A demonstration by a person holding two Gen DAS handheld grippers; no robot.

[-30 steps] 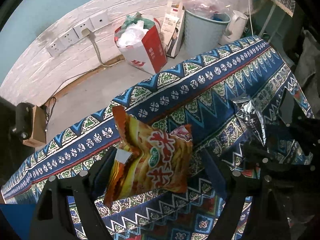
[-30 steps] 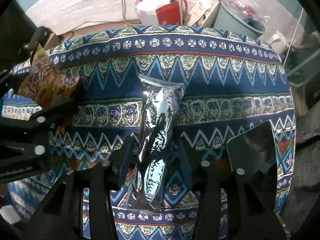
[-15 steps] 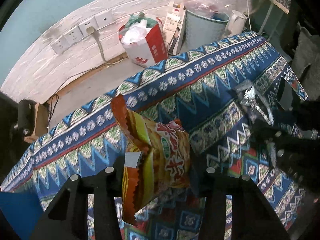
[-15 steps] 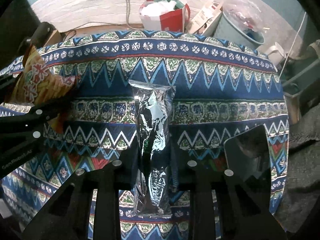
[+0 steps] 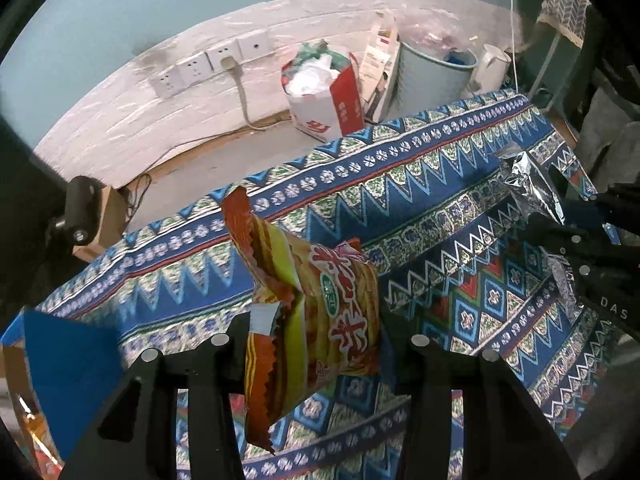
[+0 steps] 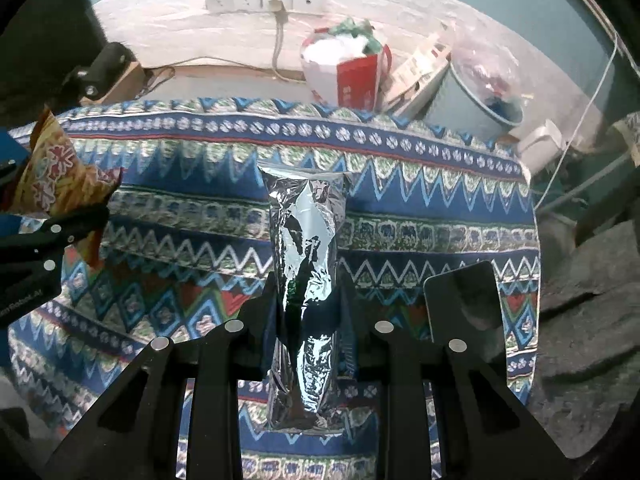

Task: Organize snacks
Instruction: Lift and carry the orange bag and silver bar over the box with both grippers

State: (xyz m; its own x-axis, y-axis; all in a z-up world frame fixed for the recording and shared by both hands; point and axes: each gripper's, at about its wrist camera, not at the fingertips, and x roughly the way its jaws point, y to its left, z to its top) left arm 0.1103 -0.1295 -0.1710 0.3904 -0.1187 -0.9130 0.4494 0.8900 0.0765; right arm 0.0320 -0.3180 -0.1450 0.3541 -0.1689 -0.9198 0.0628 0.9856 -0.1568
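Observation:
My left gripper (image 5: 316, 344) is shut on an orange and yellow chip bag (image 5: 320, 304) and holds it above the patterned tablecloth (image 5: 440, 208). The bag also shows at the left edge of the right wrist view (image 6: 52, 176). My right gripper (image 6: 306, 320) is shut on a silver foil snack bag (image 6: 306, 248), held upright above the cloth. That foil bag also shows at the right of the left wrist view (image 5: 536, 196), clamped in the other gripper.
A blue box (image 5: 68, 364) sits at the lower left. A black phone (image 6: 464, 304) lies on the cloth at the right. Beyond the table edge stand a red and white bag (image 5: 328, 92), a grey bin (image 5: 432, 76) and a white kettle (image 5: 490, 64).
Both grippers have lifted their bags higher above the table. The left gripper has closed tighter on the chip bag and swung left, bringing the blue box into view.

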